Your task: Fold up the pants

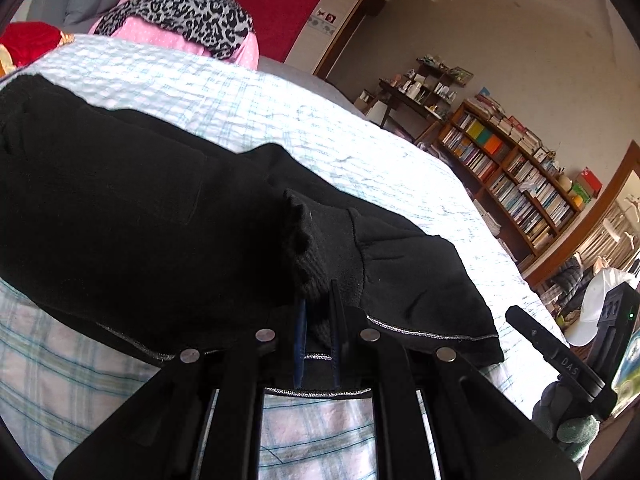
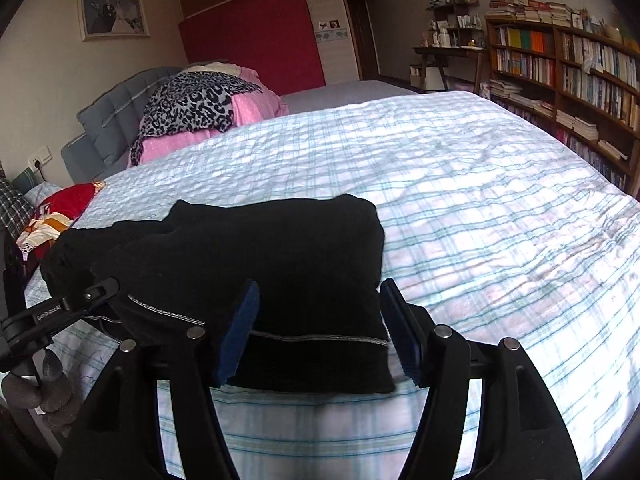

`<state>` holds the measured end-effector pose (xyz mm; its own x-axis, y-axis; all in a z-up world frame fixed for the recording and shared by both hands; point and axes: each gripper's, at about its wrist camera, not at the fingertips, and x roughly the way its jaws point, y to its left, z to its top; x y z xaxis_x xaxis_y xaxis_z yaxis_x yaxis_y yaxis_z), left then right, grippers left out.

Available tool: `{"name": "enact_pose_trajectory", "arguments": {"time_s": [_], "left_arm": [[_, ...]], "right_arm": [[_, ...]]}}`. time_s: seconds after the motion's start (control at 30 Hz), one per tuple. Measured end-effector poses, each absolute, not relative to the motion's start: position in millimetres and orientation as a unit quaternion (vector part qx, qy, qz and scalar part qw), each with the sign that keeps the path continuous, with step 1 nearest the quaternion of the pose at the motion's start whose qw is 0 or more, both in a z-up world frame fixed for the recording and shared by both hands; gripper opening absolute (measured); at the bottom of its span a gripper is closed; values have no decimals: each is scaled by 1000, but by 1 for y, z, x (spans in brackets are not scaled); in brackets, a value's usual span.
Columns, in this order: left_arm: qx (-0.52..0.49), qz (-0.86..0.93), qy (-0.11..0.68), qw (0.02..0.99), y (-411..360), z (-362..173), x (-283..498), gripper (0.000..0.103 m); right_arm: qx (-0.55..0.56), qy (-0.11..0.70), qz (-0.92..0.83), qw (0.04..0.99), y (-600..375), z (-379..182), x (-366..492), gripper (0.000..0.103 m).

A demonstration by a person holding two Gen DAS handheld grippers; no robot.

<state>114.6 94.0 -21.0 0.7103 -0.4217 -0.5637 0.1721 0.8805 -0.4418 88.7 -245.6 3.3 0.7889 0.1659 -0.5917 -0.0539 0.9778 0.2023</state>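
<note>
Black pants (image 2: pixel 280 248) lie folded in a thick bundle on the plaid bedsheet (image 2: pixel 480 200), near the bed's front edge. In the left wrist view my left gripper (image 1: pixel 318 300) is shut on a ribbed cuff of the pants (image 1: pixel 120 208), and the fabric bunches up over the fingertips. My right gripper (image 2: pixel 320 292) stands open. Its blue pads (image 2: pixel 240 328) straddle the near right corner of the bundle without pressing it. A grey stitched hem (image 2: pixel 320 338) runs between the pads. The right gripper's finger (image 1: pixel 556 356) shows at the right edge of the left wrist view.
A pink quilt with a leopard-print cloth (image 2: pixel 192 104) is piled at the head of the bed by the grey headboard (image 2: pixel 104 128). Red clothing (image 2: pixel 68 200) lies at the left edge. Bookshelves (image 2: pixel 560 80) line the right wall. A gloved hand (image 2: pixel 40 384) is at the lower left.
</note>
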Motion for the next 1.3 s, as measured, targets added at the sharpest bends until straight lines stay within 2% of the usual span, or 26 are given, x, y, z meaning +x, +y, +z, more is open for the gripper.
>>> {"name": "enact_pose_trajectory", "arguments": {"time_s": [0.1, 0.2, 0.27, 0.4, 0.6, 0.67, 0.73, 0.83, 0.93, 1.2, 1.3], "left_arm": [[-154, -143, 332, 920, 92, -18, 112, 9], [-187, -131, 406, 885, 103, -44, 132, 14], [-226, -142, 422, 866, 116, -54, 137, 15], [-226, -133, 406, 876, 121, -48, 129, 30], [-255, -122, 383, 879, 141, -42, 118, 33], [-254, -105, 373, 886, 150, -38, 113, 40], [-253, -87, 361, 893, 159, -34, 107, 52], [-266, -69, 353, 895, 175, -31, 104, 53], [-276, -44, 338, 898, 195, -27, 98, 63], [-307, 36, 309, 899, 261, -21, 87, 67], [-314, 57, 304, 898, 282, -21, 87, 73]], "right_arm": [[76, 332, 99, 935, -229, -4, 99, 64], [61, 411, 81, 906, -220, -34, 122, 65], [58, 415, 79, 904, -219, -38, 125, 65], [50, 416, 75, 905, -218, -41, 123, 65], [47, 413, 73, 906, -216, -43, 121, 65], [46, 412, 72, 907, -216, -43, 119, 65], [46, 412, 72, 907, -216, -43, 119, 65], [43, 412, 71, 908, -215, -43, 119, 65], [39, 412, 69, 908, -214, -43, 119, 66], [33, 410, 66, 909, -213, -44, 119, 66], [32, 410, 65, 909, -213, -44, 119, 66]]}}
